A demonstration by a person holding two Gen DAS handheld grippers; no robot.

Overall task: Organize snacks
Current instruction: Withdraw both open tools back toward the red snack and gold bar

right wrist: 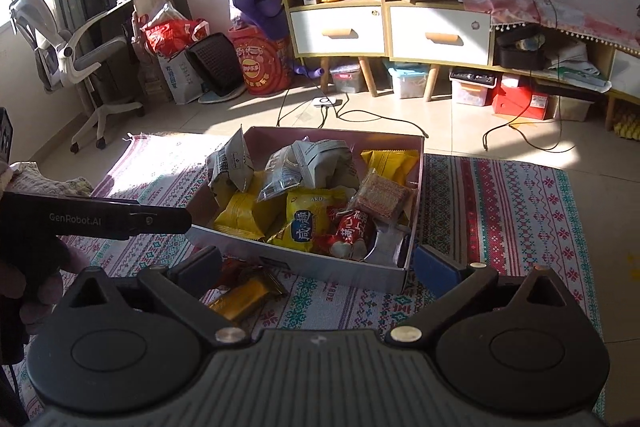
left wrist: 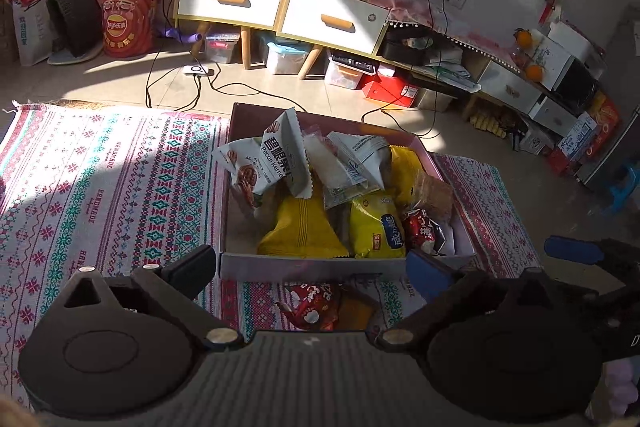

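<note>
Two snack packets left on the patterned rug (left wrist: pixel 120 187), just outside the near wall of the cardboard box (left wrist: pixel 320 265): a red packet (left wrist: pixel 312 307) and an orange-gold packet (right wrist: pixel 244 297) touching it. Everything else already heaped inside the box: white pecan bags (left wrist: pixel 276 155), yellow packets (left wrist: pixel 300 227), a yellow chip bag (right wrist: pixel 306 223), a clear-wrapped cracker block (right wrist: pixel 382 197), a red candy bag (right wrist: pixel 348 231).

Left gripper (left wrist: pixel 310 267) spread as wide as it goes, nothing between the jaws, tilted down toward the rug. Red packet directly below and between its two fingers, slightly nearer than the tips, close to the box's near wall. Orange-gold packet beside it, toward the blue-padded finger (left wrist: pixel 430 273).

Right gripper (right wrist: pixel 316 265) likewise fully spread and empty. From its view, orange-gold packet off to the black-finger side, long axis slanting away toward the box's near-left corner; red packet mostly hidden behind that finger.

Judged nearer to both loose packets: the left gripper, already straddling the red one. Likely next: a short drop and slight pull-back to close on the red packet, then a lift over the near wall. Risk judged: thin wrappers flat on cloth, easy to pinch the rug along with them, or to catch both packets at once.
</note>
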